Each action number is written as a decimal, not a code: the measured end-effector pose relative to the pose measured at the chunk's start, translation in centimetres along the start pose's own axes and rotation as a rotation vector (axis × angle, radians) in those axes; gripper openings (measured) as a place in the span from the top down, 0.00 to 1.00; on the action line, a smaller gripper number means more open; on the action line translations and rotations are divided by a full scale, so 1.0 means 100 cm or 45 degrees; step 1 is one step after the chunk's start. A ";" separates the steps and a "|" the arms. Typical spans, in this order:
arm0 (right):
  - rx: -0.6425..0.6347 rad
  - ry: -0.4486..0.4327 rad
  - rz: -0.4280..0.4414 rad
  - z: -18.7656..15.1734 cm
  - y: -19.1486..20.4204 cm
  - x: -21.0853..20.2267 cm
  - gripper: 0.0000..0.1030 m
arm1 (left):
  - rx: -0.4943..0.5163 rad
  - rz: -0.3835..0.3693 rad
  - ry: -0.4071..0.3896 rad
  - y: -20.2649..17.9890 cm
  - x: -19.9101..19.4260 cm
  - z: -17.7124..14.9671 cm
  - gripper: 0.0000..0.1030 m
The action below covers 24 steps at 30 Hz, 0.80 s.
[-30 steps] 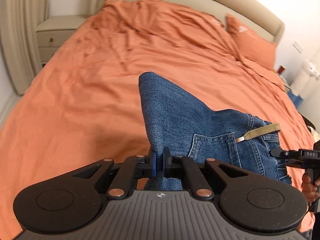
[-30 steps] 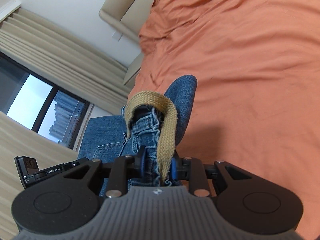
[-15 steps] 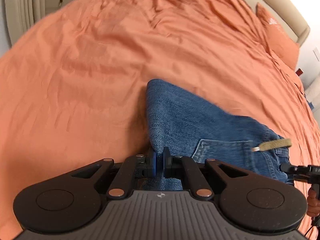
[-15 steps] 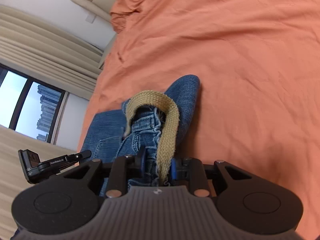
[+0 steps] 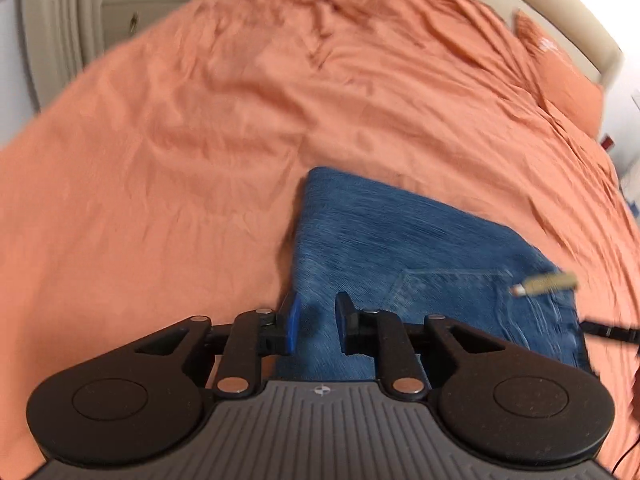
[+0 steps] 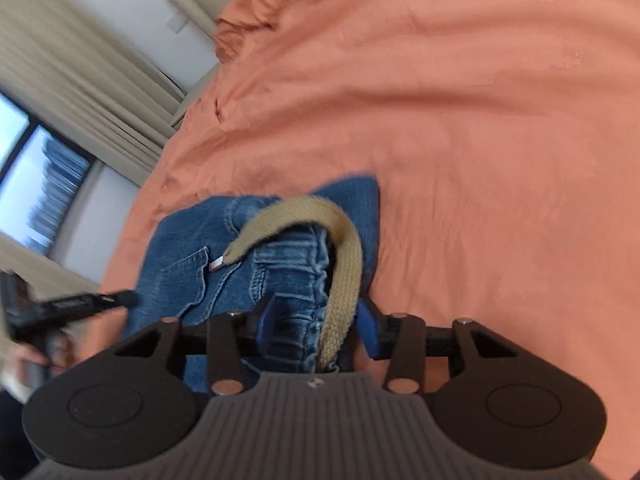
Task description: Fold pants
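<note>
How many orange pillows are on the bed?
1: an orange pillow at the far right corner of the bed, against the headboard. Others may lie outside the frame.

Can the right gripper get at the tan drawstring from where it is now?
Probably yes. The right gripper is opening, and the tan drawstring already hangs between its fingers over the jeans waistband. Nothing blocks it, though closing would likely pinch denim too.
</note>
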State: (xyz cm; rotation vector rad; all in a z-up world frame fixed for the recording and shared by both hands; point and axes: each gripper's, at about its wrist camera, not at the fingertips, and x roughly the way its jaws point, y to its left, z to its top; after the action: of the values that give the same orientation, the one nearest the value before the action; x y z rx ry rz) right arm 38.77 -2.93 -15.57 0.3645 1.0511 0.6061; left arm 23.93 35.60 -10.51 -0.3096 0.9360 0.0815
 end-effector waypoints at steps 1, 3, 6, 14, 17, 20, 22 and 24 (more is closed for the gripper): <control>-0.073 -0.030 -0.036 -0.003 0.012 -0.009 0.60 | 0.035 0.014 -0.016 -0.007 -0.009 -0.005 0.81; -0.209 -0.080 -0.086 -0.011 0.033 -0.023 0.60 | 0.108 0.035 -0.020 -0.020 -0.022 -0.017 0.81; -0.419 -0.145 -0.140 -0.033 0.069 -0.034 0.65 | 0.157 0.044 -0.027 -0.036 -0.031 -0.037 0.81; -0.579 -0.089 -0.281 -0.076 0.088 -0.006 0.66 | 0.121 0.118 0.039 -0.032 -0.009 -0.077 0.81; -0.529 -0.066 -0.290 -0.078 0.079 0.002 0.66 | 0.073 0.129 0.033 -0.028 -0.006 -0.080 0.81; -0.509 -0.062 -0.304 -0.072 0.084 -0.001 0.66 | 0.064 0.155 0.009 -0.035 -0.019 -0.075 0.81; -0.511 -0.074 -0.320 -0.067 0.091 -0.009 0.66 | 0.086 0.180 -0.040 -0.043 -0.034 -0.074 0.80; -0.508 -0.096 -0.322 -0.066 0.100 -0.024 0.63 | 0.110 0.205 -0.101 -0.054 -0.054 -0.074 0.78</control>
State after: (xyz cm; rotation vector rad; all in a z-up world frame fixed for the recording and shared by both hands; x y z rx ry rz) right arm 29.12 3.35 -11.45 -0.0933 0.8623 0.5534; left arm 16.09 28.65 -9.08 -0.1495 0.8822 0.1991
